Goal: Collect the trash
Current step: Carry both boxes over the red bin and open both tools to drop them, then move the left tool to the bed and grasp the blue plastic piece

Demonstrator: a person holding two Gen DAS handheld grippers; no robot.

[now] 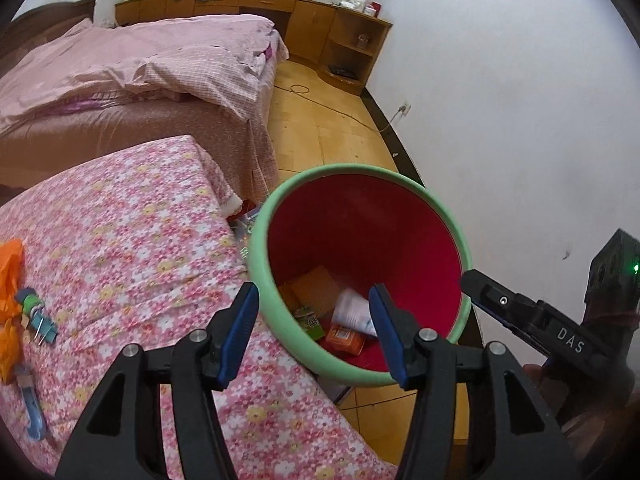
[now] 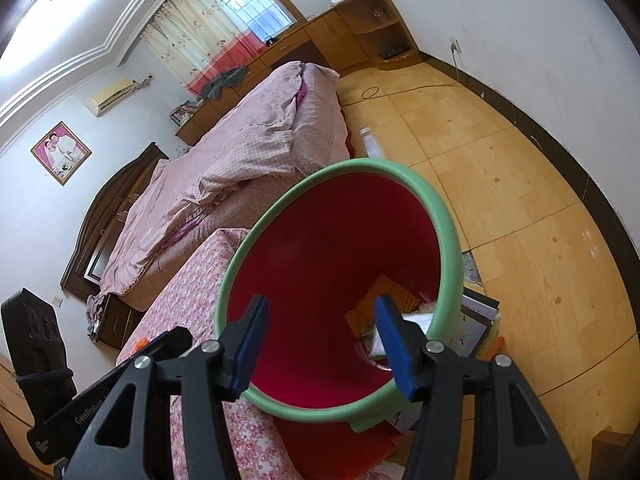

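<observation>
A bin with a green rim [image 1: 272, 216] and a red inside stands beside the table with the floral cloth [image 1: 120, 240]. In it lie a cardboard piece [image 1: 316, 288], a white paper cup [image 1: 352, 310], an orange box [image 1: 346, 338] and a green packet [image 1: 310, 322]. My left gripper [image 1: 316, 332] hovers over the bin's near rim, open and empty. My right gripper [image 2: 320, 344] also hangs open and empty over the same bin [image 2: 444, 216], where orange corrugated card [image 2: 384, 296] and white paper [image 2: 418, 320] show. On the cloth's left edge lie orange paper [image 1: 10, 264] and small blue-green items [image 1: 36, 312].
A bed with a pink cover [image 1: 120, 60] stands behind the table, with wooden cabinets [image 1: 320, 20] along the far wall. A white wall [image 1: 520, 120] is close on the right. A stack of books or papers [image 2: 480, 320] lies on the wooden floor [image 2: 520, 200] by the bin.
</observation>
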